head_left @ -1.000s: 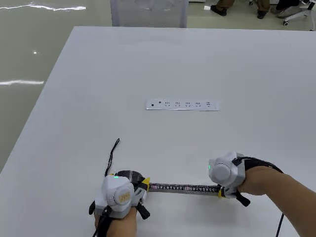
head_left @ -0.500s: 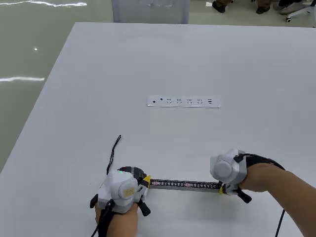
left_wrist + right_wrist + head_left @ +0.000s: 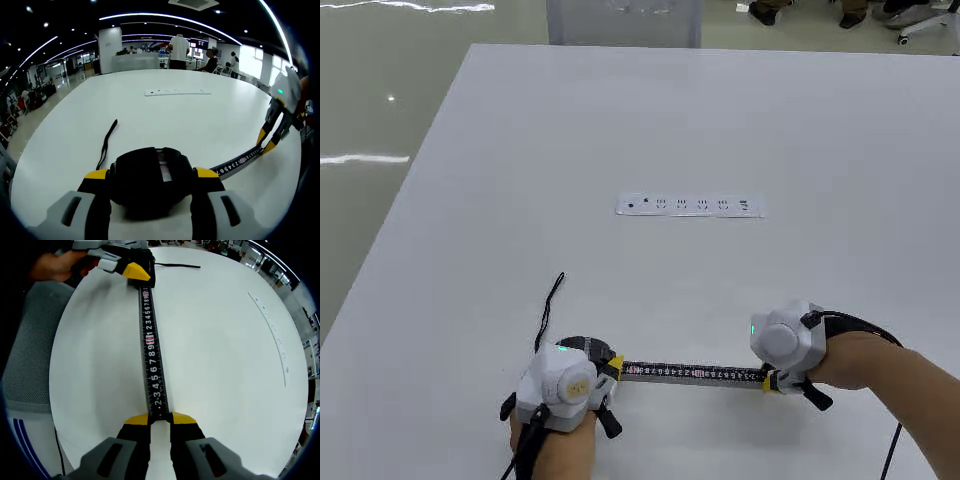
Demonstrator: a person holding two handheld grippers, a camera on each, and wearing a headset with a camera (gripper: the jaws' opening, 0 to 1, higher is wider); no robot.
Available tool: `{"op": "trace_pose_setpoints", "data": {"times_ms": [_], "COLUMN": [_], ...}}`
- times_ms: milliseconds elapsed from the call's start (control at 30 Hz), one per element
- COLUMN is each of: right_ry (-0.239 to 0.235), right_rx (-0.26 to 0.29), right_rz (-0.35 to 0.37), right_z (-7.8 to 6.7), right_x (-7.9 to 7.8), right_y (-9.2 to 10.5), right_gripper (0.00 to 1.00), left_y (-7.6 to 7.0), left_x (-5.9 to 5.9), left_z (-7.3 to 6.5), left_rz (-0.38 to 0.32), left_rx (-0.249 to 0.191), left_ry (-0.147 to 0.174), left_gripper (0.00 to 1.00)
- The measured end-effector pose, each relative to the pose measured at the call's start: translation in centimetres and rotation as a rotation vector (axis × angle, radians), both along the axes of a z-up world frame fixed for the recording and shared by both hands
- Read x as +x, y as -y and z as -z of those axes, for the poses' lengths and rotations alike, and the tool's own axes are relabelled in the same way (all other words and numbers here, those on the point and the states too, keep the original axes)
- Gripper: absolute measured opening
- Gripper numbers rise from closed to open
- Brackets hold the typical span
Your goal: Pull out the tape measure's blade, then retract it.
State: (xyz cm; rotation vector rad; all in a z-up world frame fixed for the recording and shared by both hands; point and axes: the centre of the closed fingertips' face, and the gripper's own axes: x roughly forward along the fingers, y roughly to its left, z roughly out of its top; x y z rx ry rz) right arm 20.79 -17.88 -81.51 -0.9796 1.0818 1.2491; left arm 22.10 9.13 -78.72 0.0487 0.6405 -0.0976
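Observation:
The black tape measure case sits on the white table near its front edge, and my left gripper is shut on it. A black wrist strap trails from the case toward the table's far side. The blade, black with white and red numbers, runs flat along the table to the right. My right gripper is shut on the blade's end; in the head view it is at the lower right. From the right gripper view, the blade stretches away to the case.
A white power strip lies flat near the table's middle, well beyond the blade. The table's left edge drops to a glossy floor. A white cabinet stands beyond the far edge. People and chairs are in the background.
The right gripper has shifted slightly to the right with the blade's end, drawing the blade out a little more. The left gripper and the case have stayed put; the head camera tilted a bit.

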Motion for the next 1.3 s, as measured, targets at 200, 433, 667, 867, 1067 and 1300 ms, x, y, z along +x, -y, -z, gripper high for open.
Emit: {"op": "trace_pose_setpoints", "data": {"times_ms": [200,433,667,867,1067,1300], "right_ry": [0.006,0.006,0.009,0.01,0.012,0.009], "right_rx": [0.004,0.005,0.019,0.012,0.017,0.02], "right_rz": [-0.022,-0.016,-0.017,-0.032,-0.025,-0.019], "right_z": [0.0,-0.2,-0.1,-0.1,0.1,0.1], "right_x": [0.1,-0.1,0.1,0.2,0.3,0.3], "right_y": [-0.3,-0.6,-1.1,-1.3,-1.4,-1.6], "right_gripper": [0.13,0.13,0.13,0.13,0.13,0.13], "left_y": [0.2,0.2,0.1,0.3,0.5,0.4], "left_x": [-0.2,0.0,0.2,0.2,-0.1,-0.1], "left_z": [-0.4,-0.1,0.0,-0.2,-0.7,-0.7], "left_rz": [0.0,0.006,0.009,0.012,0.012,0.013], "left_rx": [-0.005,-0.005,-0.007,-0.011,-0.014,-0.018], "left_ry": [-0.002,-0.003,-0.001,-0.001,-0.004,-0.006], "left_gripper": [0.6,0.6,0.6,0.6,0.6,0.6]}}
